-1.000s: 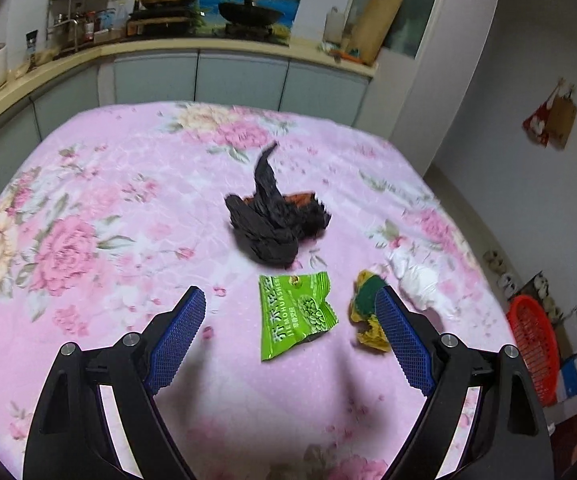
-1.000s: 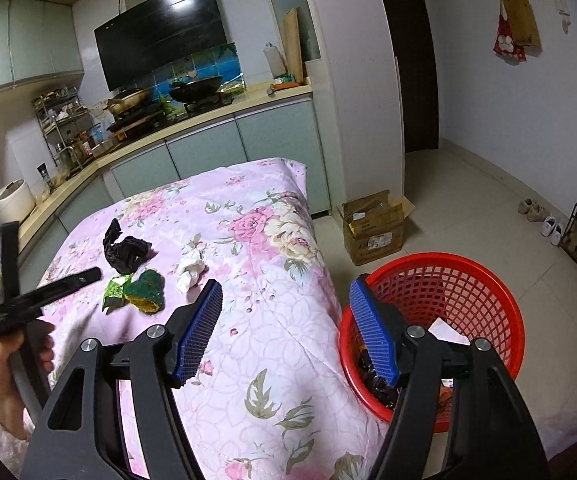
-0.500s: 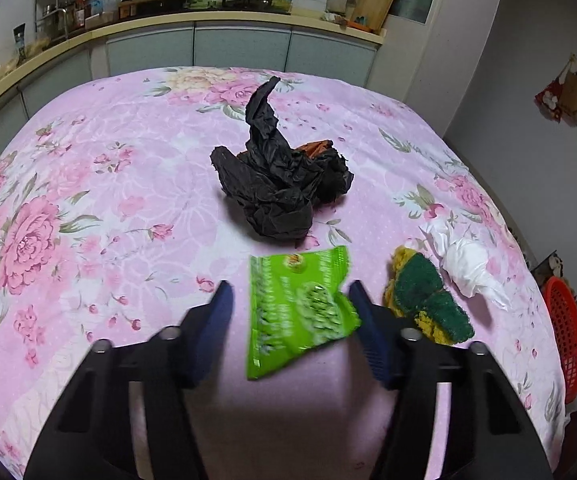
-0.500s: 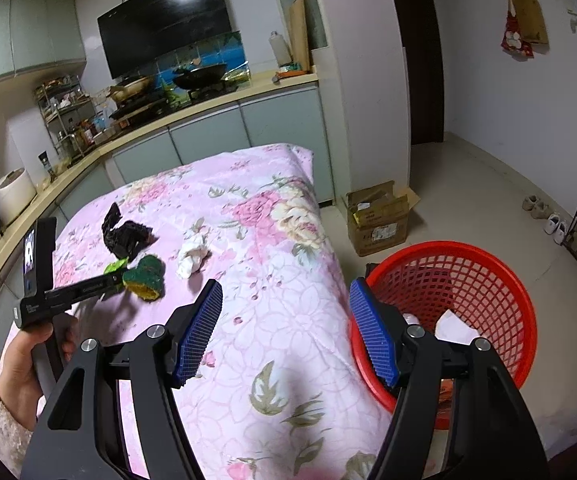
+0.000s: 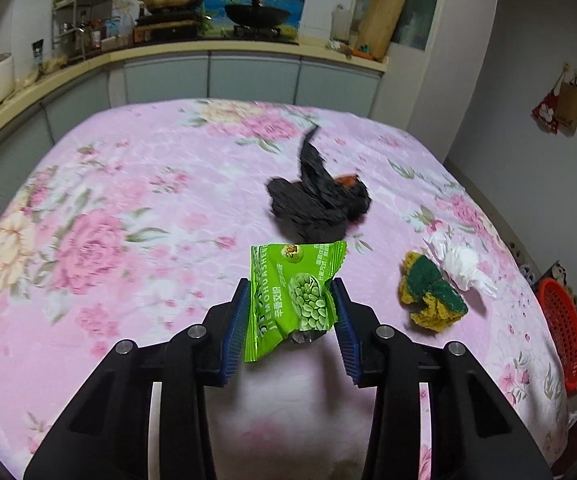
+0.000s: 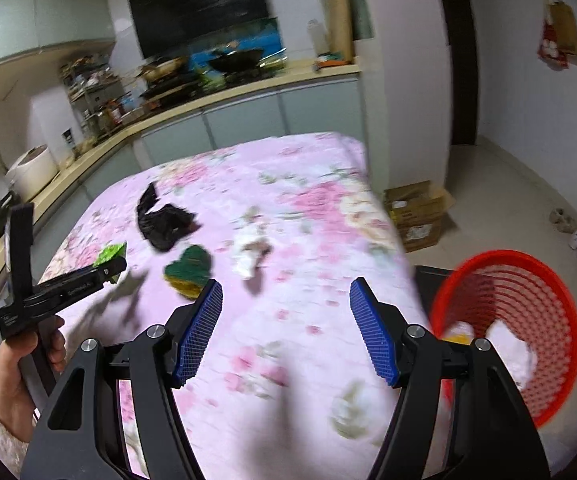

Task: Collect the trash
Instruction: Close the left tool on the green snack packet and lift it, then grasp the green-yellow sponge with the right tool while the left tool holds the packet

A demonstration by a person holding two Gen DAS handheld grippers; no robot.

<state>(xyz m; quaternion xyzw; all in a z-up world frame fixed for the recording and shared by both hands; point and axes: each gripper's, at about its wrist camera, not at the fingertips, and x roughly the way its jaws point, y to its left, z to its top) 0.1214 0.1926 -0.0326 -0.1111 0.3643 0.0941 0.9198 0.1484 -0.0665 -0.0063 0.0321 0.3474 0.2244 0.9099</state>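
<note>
A green snack wrapper (image 5: 294, 300) stands upright between the blue pads of my left gripper (image 5: 290, 285). Its jaws are closing, and both pads press the wrapper's sides. The right wrist view shows this gripper (image 6: 114, 270) at the left with the wrapper (image 6: 109, 254) at its tip. A crumpled black bag (image 5: 320, 204), a green and yellow sponge (image 5: 430, 294) and a white tissue wad (image 5: 462, 264) lie on the pink floral tablecloth (image 5: 128, 220). My right gripper (image 6: 286, 292) hangs open and empty over the table's near corner, beside the red basket (image 6: 528, 292).
The red basket holds some trash and stands on the floor right of the table. A cardboard box (image 6: 416, 216) sits on the floor behind it. A kitchen counter (image 5: 208, 46) runs along the far side. A person's hand (image 6: 20, 360) grips the left tool.
My left gripper went forward around the green wrapper, and its jaws narrowed onto it. The right gripper swung left, so the basket now sits further right in its view.
</note>
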